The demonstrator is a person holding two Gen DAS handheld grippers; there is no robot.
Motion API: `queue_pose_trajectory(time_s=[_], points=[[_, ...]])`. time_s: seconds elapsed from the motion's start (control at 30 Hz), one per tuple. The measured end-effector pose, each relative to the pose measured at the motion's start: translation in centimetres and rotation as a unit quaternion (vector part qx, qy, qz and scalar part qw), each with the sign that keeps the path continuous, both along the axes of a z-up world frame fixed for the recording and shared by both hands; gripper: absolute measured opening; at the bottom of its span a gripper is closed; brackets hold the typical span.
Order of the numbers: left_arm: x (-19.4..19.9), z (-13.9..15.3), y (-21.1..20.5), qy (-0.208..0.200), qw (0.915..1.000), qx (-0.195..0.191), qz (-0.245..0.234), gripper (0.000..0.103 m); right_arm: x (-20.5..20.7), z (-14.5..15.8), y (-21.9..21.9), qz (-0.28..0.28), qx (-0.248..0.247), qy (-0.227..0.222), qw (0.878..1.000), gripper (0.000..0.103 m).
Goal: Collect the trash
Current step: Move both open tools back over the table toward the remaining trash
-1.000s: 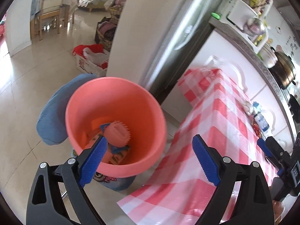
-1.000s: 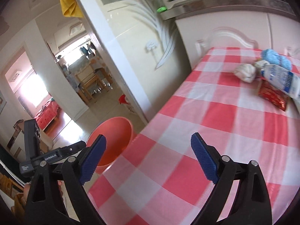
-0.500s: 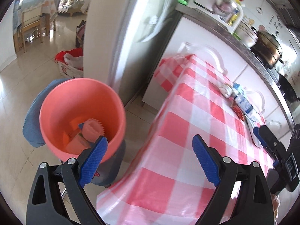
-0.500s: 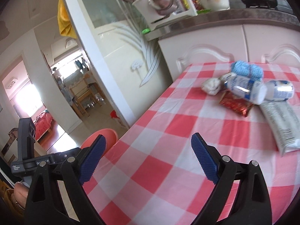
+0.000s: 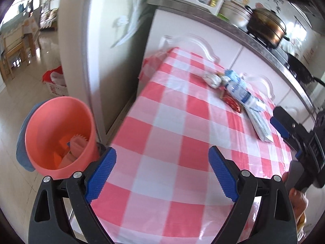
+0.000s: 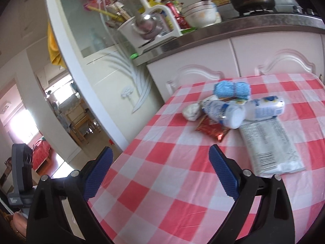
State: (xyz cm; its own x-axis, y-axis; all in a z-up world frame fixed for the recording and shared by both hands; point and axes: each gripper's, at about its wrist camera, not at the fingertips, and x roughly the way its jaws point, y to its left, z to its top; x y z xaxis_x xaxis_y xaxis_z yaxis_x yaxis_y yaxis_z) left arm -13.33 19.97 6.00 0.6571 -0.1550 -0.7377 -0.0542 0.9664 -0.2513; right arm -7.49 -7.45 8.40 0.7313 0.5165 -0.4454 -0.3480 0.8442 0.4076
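Some trash already lay in the pink bin (image 5: 59,134), at nine o'clock beside the table (image 5: 172,142). More waited at two o'clock: bottles (image 6: 223,112), a red wrapper (image 6: 212,130), a white packet (image 6: 270,144). The left gripper (image 5: 162,172) and the right gripper (image 6: 160,172) were wide open, holding nothing.

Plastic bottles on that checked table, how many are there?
2. One bottle lies over the red wrapper; the other bottle lies just right of it, behind the grey packet. More may be hidden.
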Motion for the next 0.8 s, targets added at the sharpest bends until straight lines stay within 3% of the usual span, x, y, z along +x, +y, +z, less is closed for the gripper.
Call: queue_pose_trajectory(time_s=[0.27,0.5,0.67,0.8], points=[[1.4,1.6,-4.3,-0.007,0.9992,0.016,-0.036,0.092,0.9,0.2,-5.0,-0.044,0.037,0.007,0.998,0.098],[4.9,4.0,-8.3,-0.033,0.9966,0.022,-0.072,0.092,1.9,-0.1,-9.5,-0.088,0.070,0.017,0.993,0.099],[10.9,5.7,-11.3,-0.044,0.9953,0.001,-0.087,0.092,2.4,-0.5,-13.1,-0.125,0.084,0.021,0.988,0.099],[17.2,5.7,-14.0,-0.026,0.9956,-0.027,-0.086,0.092,2.7,-1.1,-16.1,-0.156,0.101,0.032,0.982,0.099]])
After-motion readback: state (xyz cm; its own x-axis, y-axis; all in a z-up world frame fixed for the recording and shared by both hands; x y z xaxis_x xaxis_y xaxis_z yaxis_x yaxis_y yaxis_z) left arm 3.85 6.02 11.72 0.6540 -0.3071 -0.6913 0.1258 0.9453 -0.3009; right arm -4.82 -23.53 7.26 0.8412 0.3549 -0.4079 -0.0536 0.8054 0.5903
